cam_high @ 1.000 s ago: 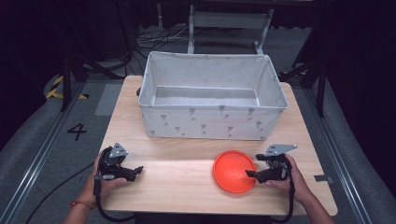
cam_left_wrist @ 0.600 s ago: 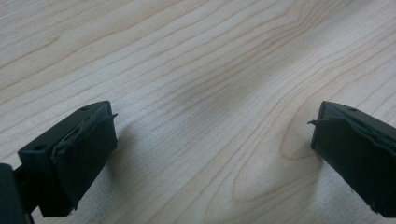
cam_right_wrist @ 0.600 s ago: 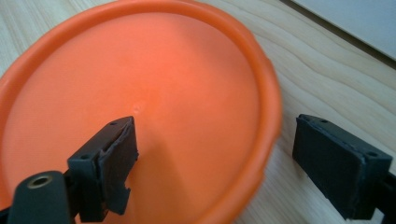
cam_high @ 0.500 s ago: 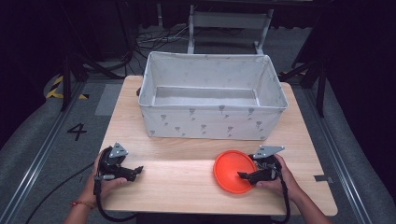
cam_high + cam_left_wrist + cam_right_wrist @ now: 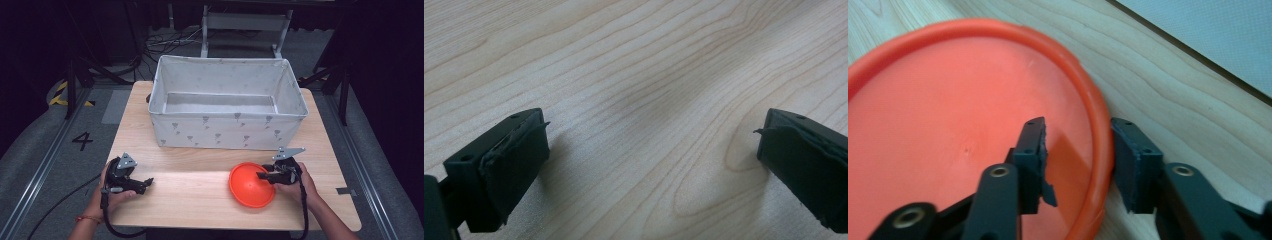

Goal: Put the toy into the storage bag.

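Observation:
An orange plastic bowl (image 5: pixel 250 187) lies on the wooden table (image 5: pixel 200 200) at the front right. My right gripper (image 5: pixel 261 176) reaches over its right edge. In the right gripper view one jaw is inside the bowl (image 5: pixel 948 125) and the other outside, with the raised rim between them. The jaws of the right gripper (image 5: pixel 1078 140) have just been closing. The outer pad is at the rim, but a gap still shows at the inner pad. My left gripper (image 5: pixel 147 182) rests at the front left with its jaws wide apart over bare wood (image 5: pixel 649 145) and nothing between them.
A large white fabric bin (image 5: pixel 225 132) with an empty floor stands across the back half of the table, and its wall (image 5: pixel 1208 35) is just beyond the bowl. Bare wood lies between the two grippers. Beyond the table are dark floor, cables and a metal frame.
My right gripper has shifted slightly left onto the bowl's edge and its jaws have narrowed around the rim. The bowl and my left gripper have stayed put.

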Tool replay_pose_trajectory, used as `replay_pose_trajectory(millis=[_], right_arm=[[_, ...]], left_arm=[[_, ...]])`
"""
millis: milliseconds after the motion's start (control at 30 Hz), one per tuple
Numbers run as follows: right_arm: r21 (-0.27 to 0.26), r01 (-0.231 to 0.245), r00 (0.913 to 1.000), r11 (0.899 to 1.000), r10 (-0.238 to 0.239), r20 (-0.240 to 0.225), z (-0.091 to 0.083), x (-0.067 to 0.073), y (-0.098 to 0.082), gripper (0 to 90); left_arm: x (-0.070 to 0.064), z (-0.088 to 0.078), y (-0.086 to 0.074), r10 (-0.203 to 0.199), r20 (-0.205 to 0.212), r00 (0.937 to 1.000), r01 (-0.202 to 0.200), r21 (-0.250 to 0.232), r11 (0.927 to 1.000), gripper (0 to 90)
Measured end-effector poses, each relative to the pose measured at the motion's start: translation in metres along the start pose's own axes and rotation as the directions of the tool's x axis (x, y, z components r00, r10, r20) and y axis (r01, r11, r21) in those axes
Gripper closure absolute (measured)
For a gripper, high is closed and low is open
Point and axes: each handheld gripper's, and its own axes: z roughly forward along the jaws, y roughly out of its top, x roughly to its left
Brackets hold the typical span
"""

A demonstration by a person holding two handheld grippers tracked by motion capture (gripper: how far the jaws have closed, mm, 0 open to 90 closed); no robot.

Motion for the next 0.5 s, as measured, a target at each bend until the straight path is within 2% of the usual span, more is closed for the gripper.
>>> replay_pose_trajectory(millis=[100,200,300,500], right_arm=[[0.007,0.014,0.9997,1.000,-0.014,-0.021,-0.001,-0.003,0.006,69.0],[-0.002,0.032,0.9993,0.999,-0.032,-0.020,-0.006,-0.002,0.009,73.4],[-0.014,0.039,0.9986,0.999,-0.040,-0.035,-0.012,-0.001,0.010,76.6],[-0.030,0.085,0.9953,0.996,-0.086,-0.044,-0.026,0.006,0.015,80.0]], left_arm=[[0.000,0.000,0.000,0.000,0.000,1.0000,0.000,0.000,1.0000,0.6],[0.000,0.000,0.000,0.000,0.000,1.0000,0.000,0.000,1.0000,0.5],[0.000,0.000,0.000,0.000,0.000,1.0000,0.000,0.000,1.0000,0.5],[0.000,0.000,0.000,-0.001,0.000,1.0000,0.001,0.000,1.0000,0.5]])
